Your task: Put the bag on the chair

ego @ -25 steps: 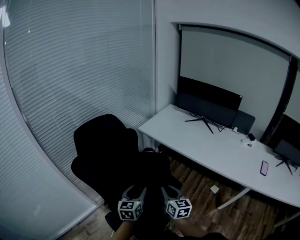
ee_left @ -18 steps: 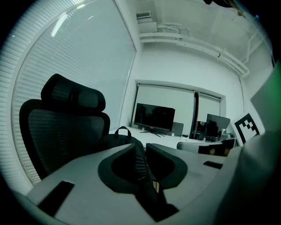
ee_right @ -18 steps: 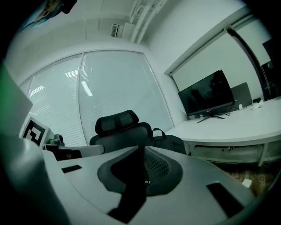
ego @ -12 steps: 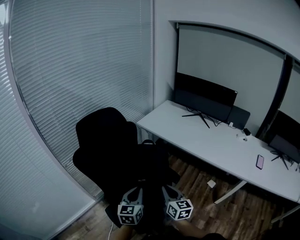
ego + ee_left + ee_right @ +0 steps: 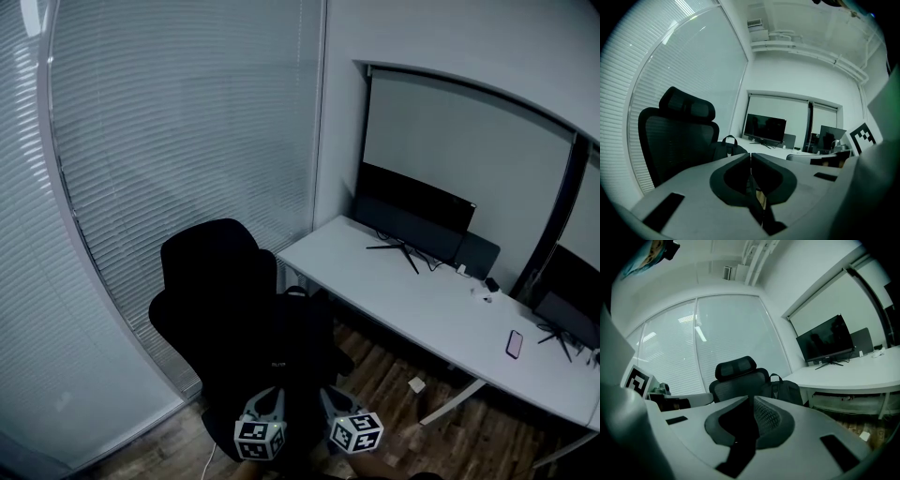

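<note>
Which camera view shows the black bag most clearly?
The right gripper view: the bag stands out with its handle against the pale background. The left gripper view shows only its upper part. In the head view it blends into the dark chair.

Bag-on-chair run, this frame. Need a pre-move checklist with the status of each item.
1. The bag is on the chair: ok, it stands upright in front of the backrest.
2. The left gripper is free of the bag: ok, jaws together, nothing between them.
3. The right gripper is free of the bag: ok, jaws together, nothing between them.
4. The bag is settled on the seat: cannot tell. Its base is too dark in the head view and hidden in both gripper views.
5. The desk is apart from both grippers: ok.
</note>
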The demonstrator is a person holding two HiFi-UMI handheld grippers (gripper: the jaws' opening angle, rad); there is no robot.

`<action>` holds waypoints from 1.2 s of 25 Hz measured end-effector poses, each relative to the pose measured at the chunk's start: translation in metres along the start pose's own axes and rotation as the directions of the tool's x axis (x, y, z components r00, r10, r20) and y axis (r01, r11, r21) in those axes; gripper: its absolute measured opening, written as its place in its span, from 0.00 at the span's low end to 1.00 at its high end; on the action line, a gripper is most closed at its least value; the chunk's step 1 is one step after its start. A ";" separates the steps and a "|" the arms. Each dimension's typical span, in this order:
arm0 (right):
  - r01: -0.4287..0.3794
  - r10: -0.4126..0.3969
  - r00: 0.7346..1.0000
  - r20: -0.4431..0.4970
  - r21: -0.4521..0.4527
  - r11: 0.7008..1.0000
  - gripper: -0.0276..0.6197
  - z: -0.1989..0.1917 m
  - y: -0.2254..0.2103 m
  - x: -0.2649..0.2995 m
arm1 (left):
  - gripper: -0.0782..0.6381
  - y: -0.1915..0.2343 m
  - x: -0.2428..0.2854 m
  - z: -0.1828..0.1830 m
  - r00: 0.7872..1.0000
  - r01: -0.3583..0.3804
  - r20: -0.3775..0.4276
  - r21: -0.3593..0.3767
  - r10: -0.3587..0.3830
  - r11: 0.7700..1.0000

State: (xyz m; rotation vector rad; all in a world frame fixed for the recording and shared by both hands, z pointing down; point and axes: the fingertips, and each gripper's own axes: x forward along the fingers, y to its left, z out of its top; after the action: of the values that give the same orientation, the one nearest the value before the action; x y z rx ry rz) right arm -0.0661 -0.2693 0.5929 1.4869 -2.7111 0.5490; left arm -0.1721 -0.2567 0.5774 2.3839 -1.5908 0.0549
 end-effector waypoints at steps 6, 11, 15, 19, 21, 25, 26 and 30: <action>-0.038 0.038 0.999 -0.012 -0.008 0.999 0.14 -0.001 0.004 -0.023 | 0.14 -0.025 -0.014 -0.007 1.000 -0.010 0.004 -0.009 0.010 1.000; -0.069 0.068 0.997 -0.025 -0.007 0.998 0.14 -0.004 0.005 -0.048 | 0.14 -0.047 -0.028 -0.010 0.999 -0.040 0.007 -0.003 0.040 0.999; -0.094 0.094 0.995 -0.040 -0.009 0.996 0.13 -0.012 0.009 -0.070 | 0.14 -0.064 -0.043 -0.017 0.998 -0.058 0.010 -0.009 0.058 0.998; -0.110 0.109 0.993 -0.055 -0.014 0.994 0.13 -0.024 0.011 -0.092 | 0.14 -0.081 -0.059 -0.031 0.998 -0.065 0.010 -0.015 0.066 0.998; -0.115 0.114 0.992 -0.060 -0.016 0.993 0.13 -0.026 0.010 -0.106 | 0.14 -0.093 -0.068 -0.035 0.997 -0.071 0.009 -0.015 0.071 0.997; -0.129 0.128 0.990 -0.066 -0.017 0.991 0.13 -0.028 0.010 -0.132 | 0.14 -0.112 -0.087 -0.045 0.996 -0.090 0.002 -0.014 0.090 0.996; -0.134 0.133 0.989 -0.067 -0.017 0.991 0.13 -0.030 0.011 -0.138 | 0.14 -0.116 -0.092 -0.048 0.995 -0.097 0.002 -0.013 0.097 0.995; -0.156 0.154 0.986 -0.063 -0.021 0.988 0.13 -0.035 0.008 -0.165 | 0.14 -0.141 -0.106 -0.057 0.993 -0.115 0.011 -0.001 0.115 0.993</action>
State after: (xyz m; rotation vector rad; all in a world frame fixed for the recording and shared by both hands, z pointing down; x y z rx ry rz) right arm 0.0127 -0.1197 0.5960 1.2387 -2.7904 0.5518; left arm -0.0789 -0.0965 0.5835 2.2943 -1.7317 0.0649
